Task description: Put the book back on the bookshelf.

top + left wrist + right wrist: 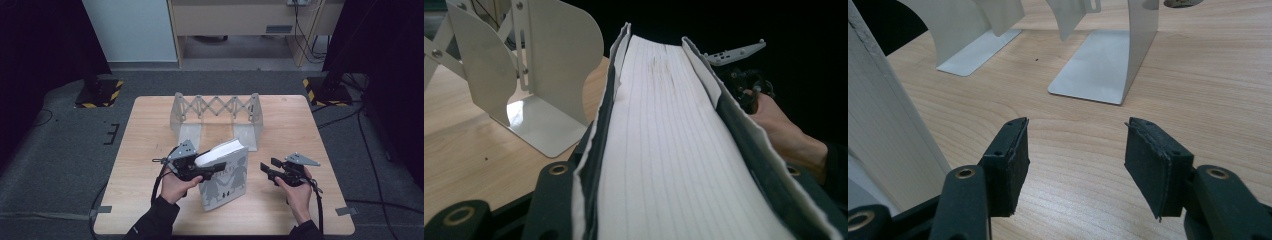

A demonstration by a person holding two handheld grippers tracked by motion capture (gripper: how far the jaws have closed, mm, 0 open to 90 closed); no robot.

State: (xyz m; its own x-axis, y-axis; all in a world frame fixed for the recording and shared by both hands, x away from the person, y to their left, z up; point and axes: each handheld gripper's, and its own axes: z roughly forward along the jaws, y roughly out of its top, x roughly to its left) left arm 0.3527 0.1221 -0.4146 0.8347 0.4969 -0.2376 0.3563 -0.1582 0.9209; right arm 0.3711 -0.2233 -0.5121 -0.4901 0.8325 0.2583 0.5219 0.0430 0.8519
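Thick grey-covered paperback book (223,175) standing tilted on wooden tabletop (150,150), left tongs (210,167) clamped across its pages, right tongs (267,170) empty and half-wide, white metal expanding bookend rack (216,112) behind.

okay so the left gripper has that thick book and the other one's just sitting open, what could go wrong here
1. The left gripper clamps the book at one upper corner alone, so the tilted book may swing or slip.
2. The open right gripper holds nothing, so nothing supports the far side.
3. The expandable book stand is close behind; a swinging book could knock it.
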